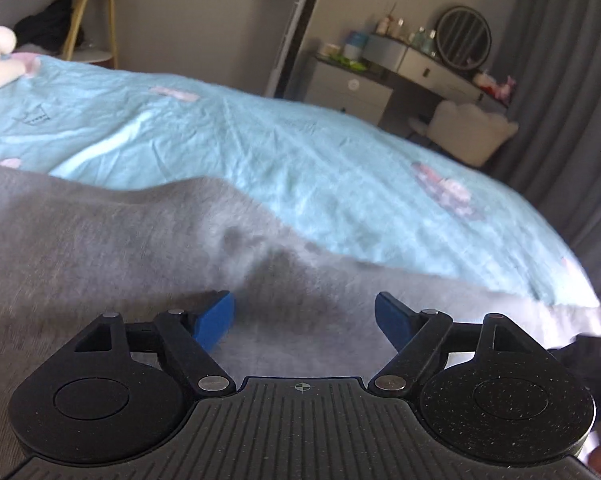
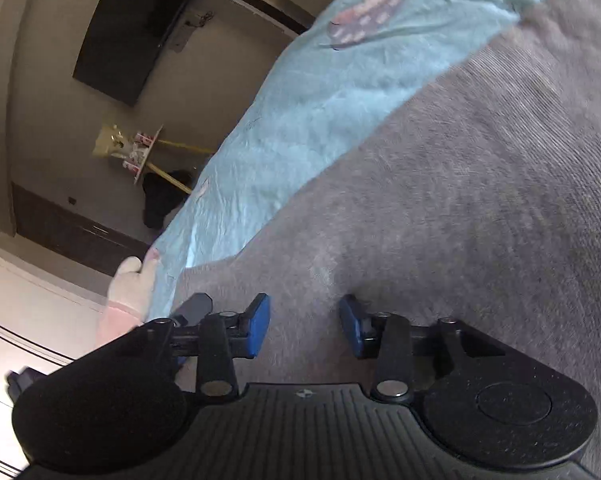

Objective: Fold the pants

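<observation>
The pants are grey knit cloth, matt and faintly fuzzy, with fine ribbing. The bedsheet is thin light-blue cloth, creased and matt. Both grippers, left and right, have matt black speckled plastic bodies, ribbed housings, shiny metal pins and smooth blue pads.
</observation>
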The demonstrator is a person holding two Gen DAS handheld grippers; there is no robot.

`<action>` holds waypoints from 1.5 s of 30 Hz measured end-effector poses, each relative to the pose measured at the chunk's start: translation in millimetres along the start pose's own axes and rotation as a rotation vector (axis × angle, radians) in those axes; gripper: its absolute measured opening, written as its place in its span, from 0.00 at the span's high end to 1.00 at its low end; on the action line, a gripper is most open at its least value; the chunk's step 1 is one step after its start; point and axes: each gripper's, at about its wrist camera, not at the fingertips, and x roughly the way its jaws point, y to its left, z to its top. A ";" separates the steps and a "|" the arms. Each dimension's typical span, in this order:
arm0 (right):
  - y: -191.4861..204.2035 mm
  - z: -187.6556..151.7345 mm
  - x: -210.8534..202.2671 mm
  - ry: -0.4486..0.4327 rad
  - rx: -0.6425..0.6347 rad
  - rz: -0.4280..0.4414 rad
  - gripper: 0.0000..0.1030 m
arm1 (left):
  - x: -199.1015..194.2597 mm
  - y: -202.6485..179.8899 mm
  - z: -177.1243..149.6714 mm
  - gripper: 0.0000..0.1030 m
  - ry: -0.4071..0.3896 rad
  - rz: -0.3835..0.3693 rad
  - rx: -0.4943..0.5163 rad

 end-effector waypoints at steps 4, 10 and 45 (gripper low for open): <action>-51.7 35.4 -41.1 -0.137 0.134 0.036 1.00 | 1.3 -1.7 -9.9 0.15 -0.046 -0.017 0.178; -100.5 68.0 -122.3 -0.363 0.110 -0.069 1.00 | -10.4 27.6 0.5 0.17 -0.096 0.009 0.128; -157.2 -27.8 -337.4 -0.742 0.291 -0.405 0.61 | -55.0 -51.3 -36.8 0.08 0.155 0.034 0.123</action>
